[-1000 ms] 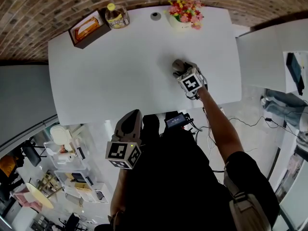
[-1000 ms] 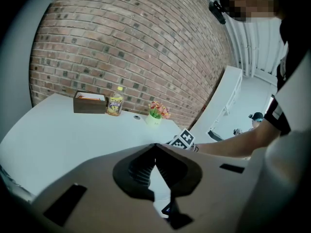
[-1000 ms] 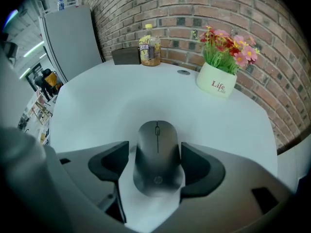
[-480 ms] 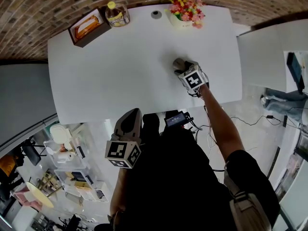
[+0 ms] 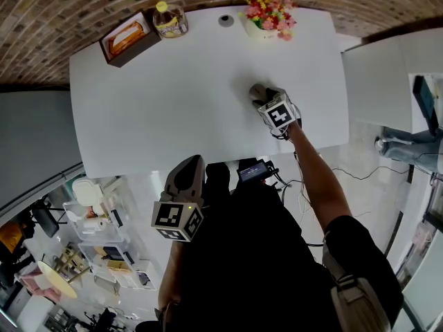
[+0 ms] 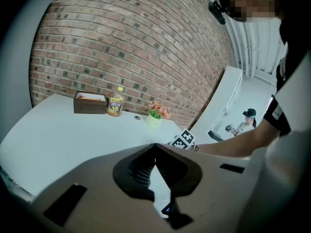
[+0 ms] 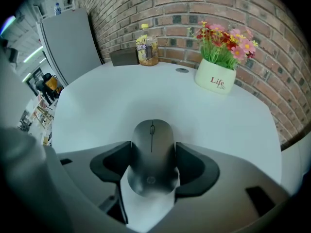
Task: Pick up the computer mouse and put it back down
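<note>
A dark grey computer mouse [image 7: 151, 154] lies on the white table [image 5: 173, 102], right of the middle. My right gripper [image 7: 153, 149] points steeply down over it. Its jaws are closing, with the mouse between them and both pads meeting its sides. In the head view the right gripper [image 5: 263, 97] covers most of the mouse [image 5: 256, 90]. My left gripper [image 5: 188, 173] hangs off the table's near edge, away from the mouse. In its own view the left gripper [image 6: 155, 147] has its tips together and nothing in them.
At the far edge stand a flower pot [image 5: 266, 19], a yellow-capped bottle [image 5: 169, 23], a wooden box [image 5: 127, 40] and a small round disc [image 5: 224, 21]. A second white table [image 5: 381, 81] sits to the right. Shelves with clutter are on the floor at lower left.
My right gripper has edged slightly farther over the mouse. The mouse and my left gripper have stayed where they were.
</note>
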The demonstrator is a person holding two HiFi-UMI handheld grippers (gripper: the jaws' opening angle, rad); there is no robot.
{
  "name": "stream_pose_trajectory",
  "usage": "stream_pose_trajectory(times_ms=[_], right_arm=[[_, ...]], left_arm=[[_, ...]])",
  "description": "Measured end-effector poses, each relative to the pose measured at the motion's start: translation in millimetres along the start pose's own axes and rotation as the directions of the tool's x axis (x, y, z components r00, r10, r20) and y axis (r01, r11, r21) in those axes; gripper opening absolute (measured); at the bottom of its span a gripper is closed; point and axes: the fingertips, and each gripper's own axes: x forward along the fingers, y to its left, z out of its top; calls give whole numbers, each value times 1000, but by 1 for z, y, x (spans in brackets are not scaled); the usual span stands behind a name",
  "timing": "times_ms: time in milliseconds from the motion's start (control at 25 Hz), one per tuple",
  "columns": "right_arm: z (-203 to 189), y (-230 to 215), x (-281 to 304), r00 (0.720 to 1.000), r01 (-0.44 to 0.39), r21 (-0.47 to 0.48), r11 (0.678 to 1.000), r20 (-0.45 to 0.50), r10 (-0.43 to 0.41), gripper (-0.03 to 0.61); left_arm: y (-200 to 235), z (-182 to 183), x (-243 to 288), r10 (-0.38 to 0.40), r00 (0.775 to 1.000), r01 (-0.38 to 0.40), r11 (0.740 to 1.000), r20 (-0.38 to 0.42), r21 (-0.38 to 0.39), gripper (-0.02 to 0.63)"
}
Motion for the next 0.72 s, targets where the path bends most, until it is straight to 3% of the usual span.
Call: stream_pose_trajectory(times_ms=[440, 720], right_arm=[[-4, 4, -3, 1000, 6, 1, 1000, 7, -6, 304], [-2, 17, -22, 999, -3, 56, 998, 39, 0, 302]], left_arm=[[3, 1, -1, 5, 1000, -5, 1000, 4, 3, 14], [3, 0, 3, -23, 1000, 23, 1000, 0, 0, 14]])
